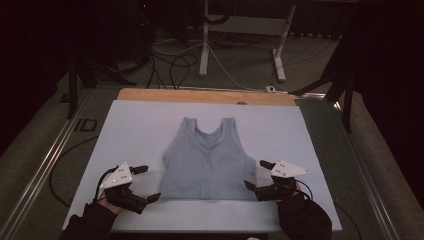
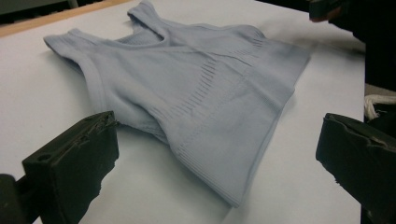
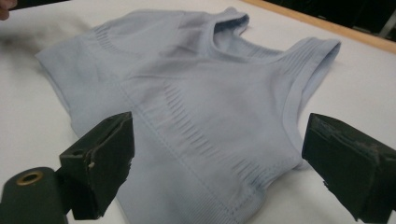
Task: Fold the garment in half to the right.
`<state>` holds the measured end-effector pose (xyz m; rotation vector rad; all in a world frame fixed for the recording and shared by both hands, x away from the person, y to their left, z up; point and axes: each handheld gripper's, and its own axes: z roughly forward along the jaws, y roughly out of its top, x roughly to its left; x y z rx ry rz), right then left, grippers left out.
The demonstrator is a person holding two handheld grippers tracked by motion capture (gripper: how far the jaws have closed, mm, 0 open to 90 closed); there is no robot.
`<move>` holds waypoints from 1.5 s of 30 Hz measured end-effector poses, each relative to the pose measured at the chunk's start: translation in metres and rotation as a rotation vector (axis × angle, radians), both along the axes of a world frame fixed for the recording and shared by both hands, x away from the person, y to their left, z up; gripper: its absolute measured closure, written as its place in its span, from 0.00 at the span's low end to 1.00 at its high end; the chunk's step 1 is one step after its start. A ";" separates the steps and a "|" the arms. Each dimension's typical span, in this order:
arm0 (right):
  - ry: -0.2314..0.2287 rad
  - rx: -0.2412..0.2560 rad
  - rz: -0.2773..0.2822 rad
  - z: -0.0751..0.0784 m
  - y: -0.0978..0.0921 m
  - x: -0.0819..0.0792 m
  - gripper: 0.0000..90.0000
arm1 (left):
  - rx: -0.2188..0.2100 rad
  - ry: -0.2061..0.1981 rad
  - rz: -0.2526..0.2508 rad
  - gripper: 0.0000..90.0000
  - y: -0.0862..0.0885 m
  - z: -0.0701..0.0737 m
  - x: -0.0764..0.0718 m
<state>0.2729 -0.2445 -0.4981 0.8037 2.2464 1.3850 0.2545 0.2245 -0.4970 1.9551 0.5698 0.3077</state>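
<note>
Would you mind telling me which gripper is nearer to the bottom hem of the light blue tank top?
Right. The right gripper sits against the tank top at its hem corner; the left gripper is just off the opposite corner, slightly apart.

Garments: one pale blue sleeveless top, lying flat at the middle of the white table. Grippers: two, jaws apart — left gripper near the front left corner, right gripper toward the front right corner.
</note>
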 end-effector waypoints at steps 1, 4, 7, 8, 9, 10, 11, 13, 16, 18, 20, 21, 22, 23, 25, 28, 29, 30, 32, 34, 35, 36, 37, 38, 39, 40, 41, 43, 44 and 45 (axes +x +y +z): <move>0.001 -0.005 0.003 0.002 0.000 0.000 0.11 | -0.004 0.000 -0.002 0.00 0.000 0.002 0.000; -0.002 -0.009 0.005 0.006 0.002 0.001 0.11 | -0.004 -0.001 -0.008 0.00 -0.001 0.008 0.001; -0.006 -0.018 0.015 0.013 0.004 0.004 0.11 | 0.000 -0.007 -0.025 0.00 -0.003 0.014 0.002; -0.007 -0.018 0.011 0.015 0.006 0.005 0.11 | 0.002 -0.008 -0.029 0.00 -0.004 0.016 0.003; -0.013 -0.016 0.012 0.018 0.006 0.006 0.11 | 0.006 -0.009 -0.026 0.00 -0.004 0.018 0.004; -0.015 -0.010 0.015 0.021 0.007 0.008 0.11 | 0.008 -0.010 -0.027 0.00 -0.005 0.020 0.005; -0.018 -0.006 0.020 0.024 0.008 0.010 0.11 | 0.007 -0.013 -0.031 0.00 -0.005 0.022 0.006; -0.028 -0.008 0.023 0.029 0.012 0.012 0.11 | 0.007 -0.016 -0.037 0.00 -0.007 0.025 0.007; -0.047 -0.018 0.030 0.037 0.017 0.019 0.11 | 0.012 -0.022 -0.042 0.00 -0.009 0.031 0.009; -0.056 -0.018 0.037 0.042 0.020 0.023 0.11 | 0.015 -0.021 -0.047 0.00 -0.011 0.034 0.010; -0.066 -0.021 0.038 0.047 0.024 0.027 0.11 | 0.014 -0.020 -0.043 0.00 -0.012 0.037 0.011; -0.066 -0.021 0.038 0.047 0.024 0.027 0.11 | 0.014 -0.020 -0.043 0.00 -0.012 0.037 0.011; -0.072 -0.026 0.042 0.050 0.027 0.030 0.11 | 0.015 -0.018 -0.043 0.00 -0.012 0.039 0.011; -0.080 -0.031 0.050 0.053 0.029 0.034 0.11 | 0.019 -0.019 -0.043 0.00 -0.012 0.039 0.011; -0.091 -0.040 0.058 0.057 0.034 0.038 0.11 | 0.024 -0.017 -0.040 0.00 -0.013 0.041 0.012; -0.099 -0.041 0.069 0.062 0.040 0.046 0.11 | 0.033 -0.013 -0.035 0.00 -0.014 0.042 0.012; -0.101 -0.042 0.072 0.063 0.042 0.049 0.11 | 0.037 -0.012 -0.036 0.00 -0.015 0.042 0.012; -0.104 -0.046 0.076 0.063 0.045 0.051 0.11 | 0.041 -0.010 -0.031 0.00 -0.015 0.042 0.012; -0.102 -0.050 0.083 0.064 0.049 0.057 0.11 | 0.045 -0.009 -0.023 0.00 -0.016 0.043 0.013; -0.097 -0.055 0.090 0.064 0.054 0.062 0.11 | 0.044 -0.008 -0.021 0.00 -0.017 0.044 0.013; -0.094 -0.057 0.096 0.064 0.057 0.065 0.11 | 0.051 -0.009 -0.020 0.00 -0.018 0.044 0.013; -0.092 -0.055 0.099 0.064 0.062 0.070 0.11 | 0.051 -0.010 -0.019 0.00 -0.019 0.044 0.013; -0.092 -0.055 0.099 0.064 0.062 0.070 0.11 | 0.053 -0.008 -0.014 0.00 -0.019 0.044 0.013; -0.090 -0.053 0.103 0.064 0.064 0.073 0.11 | 0.056 -0.007 -0.007 0.00 -0.021 0.043 0.013; -0.087 -0.051 0.105 0.063 0.068 0.076 0.11 | 0.061 -0.006 -0.004 0.00 -0.023 0.043 0.013; -0.085 -0.048 0.111 0.063 0.070 0.078 0.11 | 0.070 -0.008 -0.006 0.00 -0.025 0.042 0.013; -0.081 -0.045 0.122 0.061 0.075 0.082 0.11 | 0.076 -0.005 -0.008 0.00 -0.027 0.042 0.013; -0.081 -0.049 0.128 0.061 0.078 0.084 0.11 | 0.083 0.003 0.000 0.00 -0.032 0.040 0.013; -0.078 -0.050 0.130 0.060 0.081 0.086 0.11 | 0.090 0.008 0.002 0.00 -0.034 0.040 0.013; -0.071 -0.049 0.135 0.059 0.084 0.088 0.11 | 0.092 0.009 -0.001 0.00 -0.037 0.039 0.013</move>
